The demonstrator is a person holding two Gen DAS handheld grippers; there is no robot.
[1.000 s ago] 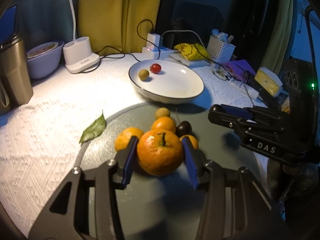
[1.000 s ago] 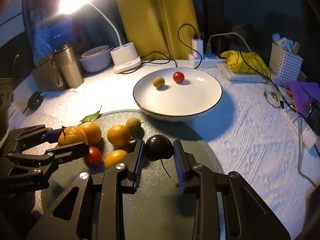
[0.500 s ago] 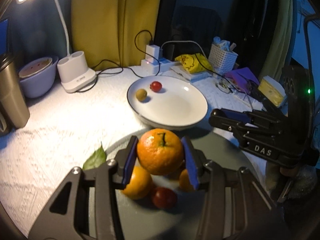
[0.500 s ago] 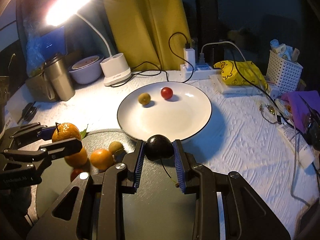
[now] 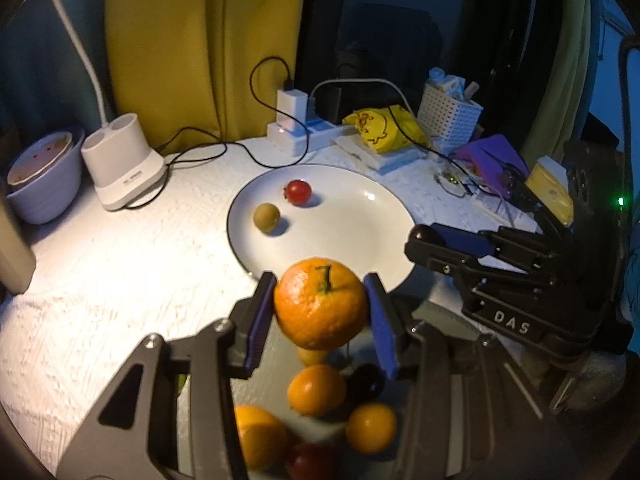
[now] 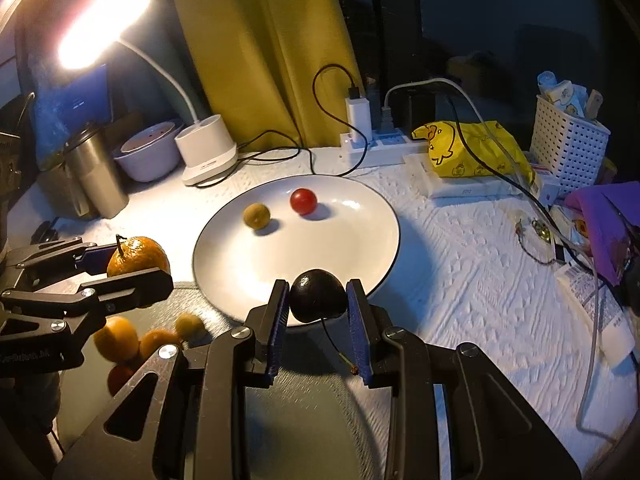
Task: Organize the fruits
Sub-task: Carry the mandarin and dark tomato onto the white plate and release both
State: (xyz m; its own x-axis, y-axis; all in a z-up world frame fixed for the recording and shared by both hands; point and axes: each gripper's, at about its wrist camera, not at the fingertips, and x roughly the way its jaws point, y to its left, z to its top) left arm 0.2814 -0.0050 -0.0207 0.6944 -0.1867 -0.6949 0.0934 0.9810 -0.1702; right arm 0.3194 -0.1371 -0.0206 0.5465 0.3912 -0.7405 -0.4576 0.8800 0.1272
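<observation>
**Two fruits held at the near edge of the plate**

We hold an orange (image 5: pixel 320 308) in the left gripper (image 5: pixel 318 318), its jaws closed on both sides of it. The right gripper (image 6: pixel 318 320) is clamped on a dark round fruit (image 6: pixel 318 296). Both fruits are in the air at the near edge of the white plate (image 6: pixel 360 248). On the plate's far side lie a red tomato (image 6: pixel 303 201) and a small green fruit (image 6: pixel 256 215). More oranges (image 5: pixel 316 390) rest on the grey tray (image 6: pixel 304 420) below.
</observation>
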